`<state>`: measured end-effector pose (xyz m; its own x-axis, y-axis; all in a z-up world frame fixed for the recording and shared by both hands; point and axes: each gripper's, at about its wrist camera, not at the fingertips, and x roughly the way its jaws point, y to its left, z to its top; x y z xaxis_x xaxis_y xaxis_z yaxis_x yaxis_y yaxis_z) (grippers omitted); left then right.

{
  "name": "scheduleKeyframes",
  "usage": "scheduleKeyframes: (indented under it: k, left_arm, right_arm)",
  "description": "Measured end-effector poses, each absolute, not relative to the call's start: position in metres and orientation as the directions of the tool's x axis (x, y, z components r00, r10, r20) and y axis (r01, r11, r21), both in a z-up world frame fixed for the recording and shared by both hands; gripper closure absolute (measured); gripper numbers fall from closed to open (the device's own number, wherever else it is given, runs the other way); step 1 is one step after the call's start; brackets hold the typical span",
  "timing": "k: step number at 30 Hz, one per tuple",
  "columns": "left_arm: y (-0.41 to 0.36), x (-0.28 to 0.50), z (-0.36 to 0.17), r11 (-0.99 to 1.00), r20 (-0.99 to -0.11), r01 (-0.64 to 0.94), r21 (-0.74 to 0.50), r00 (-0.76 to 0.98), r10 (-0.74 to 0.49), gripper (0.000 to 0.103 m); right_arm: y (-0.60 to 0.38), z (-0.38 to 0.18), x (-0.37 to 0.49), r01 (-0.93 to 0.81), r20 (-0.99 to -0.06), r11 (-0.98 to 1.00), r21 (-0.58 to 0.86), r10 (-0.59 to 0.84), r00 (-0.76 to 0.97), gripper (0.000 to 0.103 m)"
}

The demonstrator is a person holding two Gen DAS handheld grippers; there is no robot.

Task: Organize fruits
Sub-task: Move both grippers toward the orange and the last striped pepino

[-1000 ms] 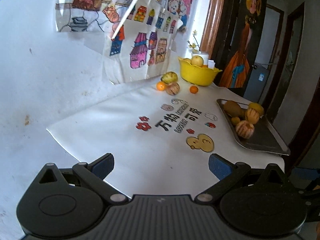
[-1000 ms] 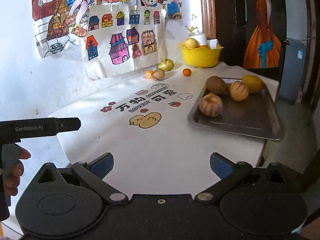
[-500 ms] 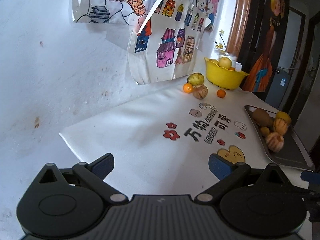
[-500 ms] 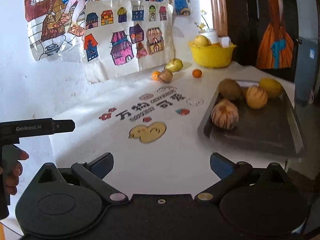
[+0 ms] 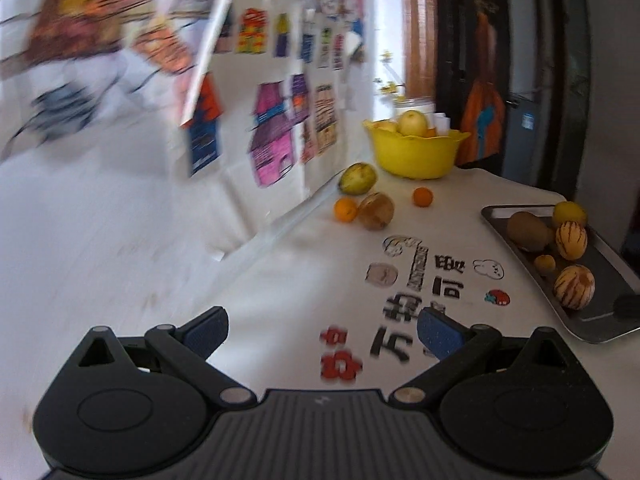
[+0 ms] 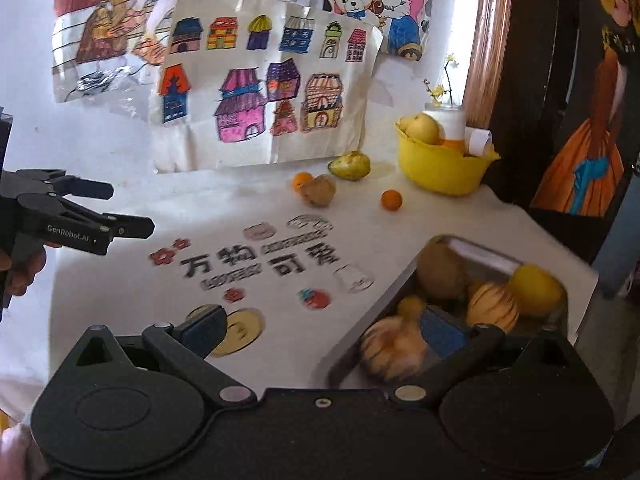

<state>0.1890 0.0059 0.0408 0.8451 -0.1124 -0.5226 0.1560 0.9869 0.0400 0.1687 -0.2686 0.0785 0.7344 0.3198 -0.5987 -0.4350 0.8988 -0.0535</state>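
Both of your grippers have pushed forward over the table in the last second, so the loose fruit near the wall now looks closer. That fruit sits on the white printed table cover [image 6: 132, 296]: a green-yellow mango [image 5: 358, 178] by the drawings, a brown round fruit [image 5: 376, 211] touching a small orange [image 5: 345, 209], and a second small orange [image 5: 423, 197] apart to the right. Just behind them, the yellow bowl [image 5: 414, 151] holds pale yellow fruit. On the right, the metal tray [image 5: 600, 322] carries two striped melons [image 5: 573, 287], a brown kiwi-like fruit [image 5: 528, 230], a lemon [image 5: 569, 212] and a small orange-yellow fruit.

Your left gripper [image 5: 322, 330] has its jaws spread wide with nothing between them, above the cover's printed characters. Your right gripper [image 6: 320, 330] is equally wide and empty, its right finger hanging over the tray's near fruit, which is blurred. Children's house drawings [image 6: 264, 88] hang on the wall.
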Motion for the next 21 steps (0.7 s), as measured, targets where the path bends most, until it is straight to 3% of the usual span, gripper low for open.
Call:
scheduleKeyframes:
  k: [4, 10, 16, 21]
  left_arm:
    - [-0.005, 0.217, 0.042, 0.967, -0.537, 0.24, 0.089, 0.829, -0.156, 0.001]
    - [-0.033, 0.257, 0.038, 0.915, -0.547, 0.36, 0.185, 0.811, -0.209, 0.001]
    - [-0.052, 0.285, 0.032, 0.845, -0.408, 0.411, 0.341, 0.875, -0.261, 0.001]
    - [-0.059, 0.309, 0.027, 0.823, -0.403, 0.447, 0.35, 0.865, -0.299, 0.001]
  right_arm:
    - [-0.278, 0.088, 0.204, -0.413, -0.603, 0.909, -0.059, 0.297, 0.74, 0.001]
    - [-0.283, 0.096, 0.28, -0.365, -0.626, 0.93, 0.048, 0.313, 0.714, 0.001]
    - [-0.271, 0.085, 0.364, -0.332, -0.673, 0.938, 0.098, 0.308, 0.672, 0.001]
    - [-0.272, 0.067, 0.425, -0.24, -0.711, 0.95, 0.2, 0.309, 0.632, 0.001]
